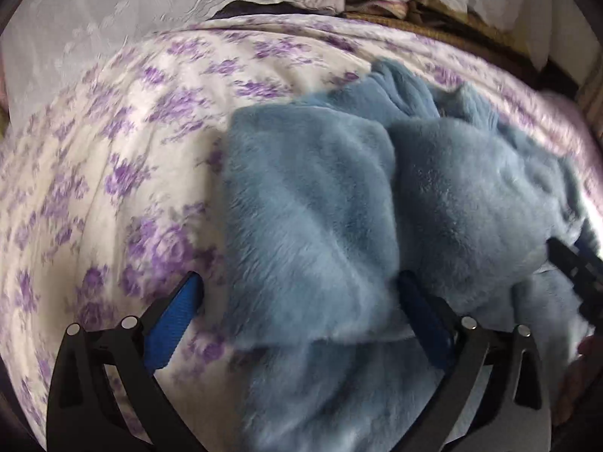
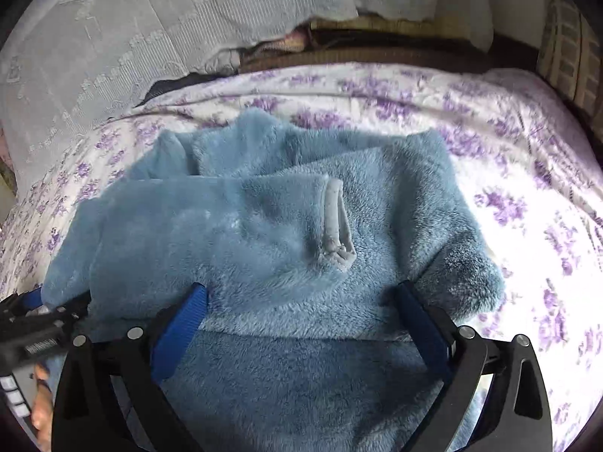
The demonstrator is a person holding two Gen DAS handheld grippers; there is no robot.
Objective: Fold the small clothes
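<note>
A fluffy light-blue fleece garment (image 1: pixel 339 203) lies folded over itself on the floral bedspread (image 1: pixel 113 150). In the right wrist view the garment (image 2: pixel 264 233) shows a grey cuff seam (image 2: pixel 335 222) on its top layer. My left gripper (image 1: pixel 297 286) is open, its fingers straddling the garment's left edge, with fabric between them. My right gripper (image 2: pixel 297 293) is open over the garment's near fold, its blue pads (image 2: pixel 181 324) resting against the fleece. The left gripper (image 2: pixel 34 324) appears at the left edge of the right wrist view; the right gripper (image 1: pixel 576 271) appears at the right edge of the left wrist view.
A white lace cloth (image 1: pixel 113 19) hangs behind the bed. Folded clothes and a brown blanket (image 2: pixel 377 52) lie along the bed's far edge. The purple-flowered bedspread (image 2: pixel 527 188) extends to the right of the garment.
</note>
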